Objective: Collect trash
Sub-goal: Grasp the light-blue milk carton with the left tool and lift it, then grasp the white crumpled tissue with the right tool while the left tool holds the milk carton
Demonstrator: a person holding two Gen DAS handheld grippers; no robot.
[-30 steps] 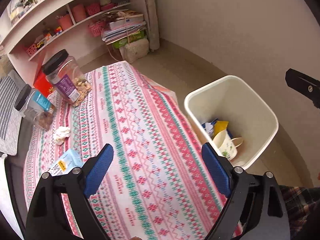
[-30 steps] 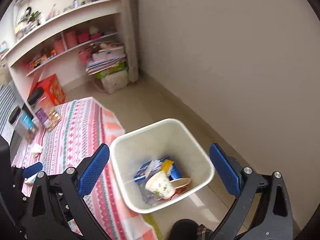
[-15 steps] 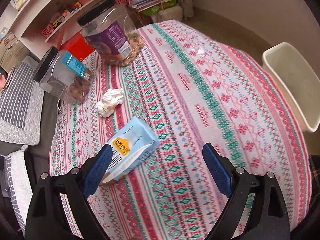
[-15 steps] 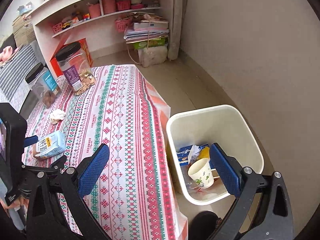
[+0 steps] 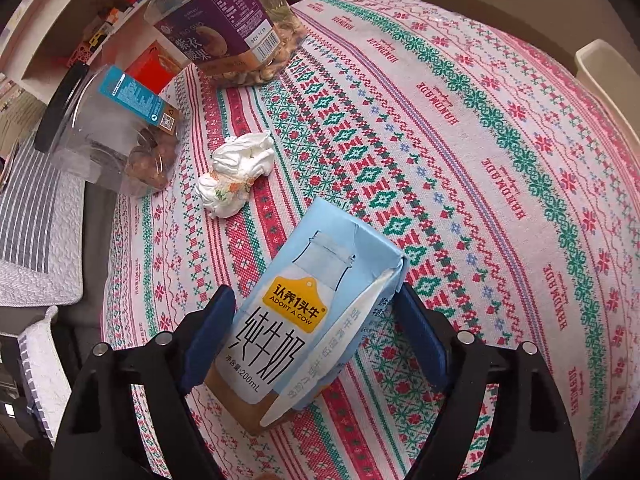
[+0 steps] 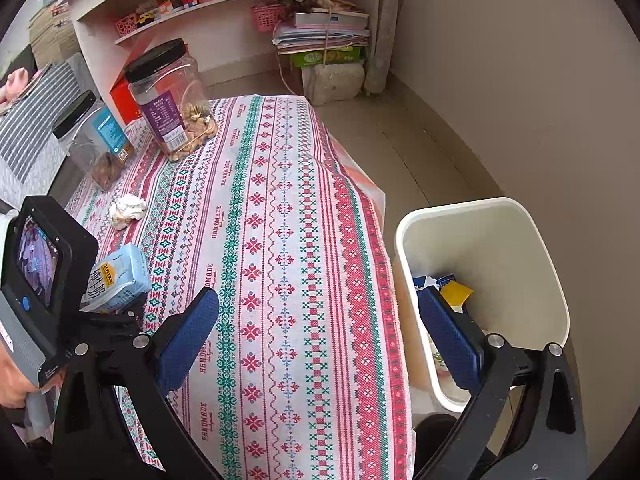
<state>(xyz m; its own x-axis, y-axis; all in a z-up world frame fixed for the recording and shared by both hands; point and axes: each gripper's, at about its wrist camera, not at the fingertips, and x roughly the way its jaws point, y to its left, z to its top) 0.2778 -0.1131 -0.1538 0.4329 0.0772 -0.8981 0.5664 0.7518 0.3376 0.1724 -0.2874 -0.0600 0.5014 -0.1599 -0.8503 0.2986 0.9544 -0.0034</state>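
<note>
A light-blue milk carton (image 5: pixel 304 312) lies on its side on the patterned tablecloth (image 5: pixel 460 160). My left gripper (image 5: pixel 314 294) is down over it, its jaws closing with the carton between the blue pads, which stand just clear of its sides. A crumpled white tissue (image 5: pixel 238 168) lies beyond the carton. In the right wrist view the carton (image 6: pixel 120 276) and tissue (image 6: pixel 127 210) sit at the left. My right gripper (image 6: pixel 318 300) hangs open and holds nothing, over the table's right edge beside the white trash bin (image 6: pixel 472 204), which has trash in it.
Two clear snack jars with black lids (image 6: pixel 168 96) (image 6: pixel 92 140) stand at the table's far left corner. The bin's rim (image 5: pixel 600 68) shows at the right in the left wrist view. Shelves, a paper stack and a striped cushion lie behind the table.
My left gripper has swung from the bin side down over the milk carton, and its jaws have narrowed around it. My right gripper has moved from above the bin towards the table.
</note>
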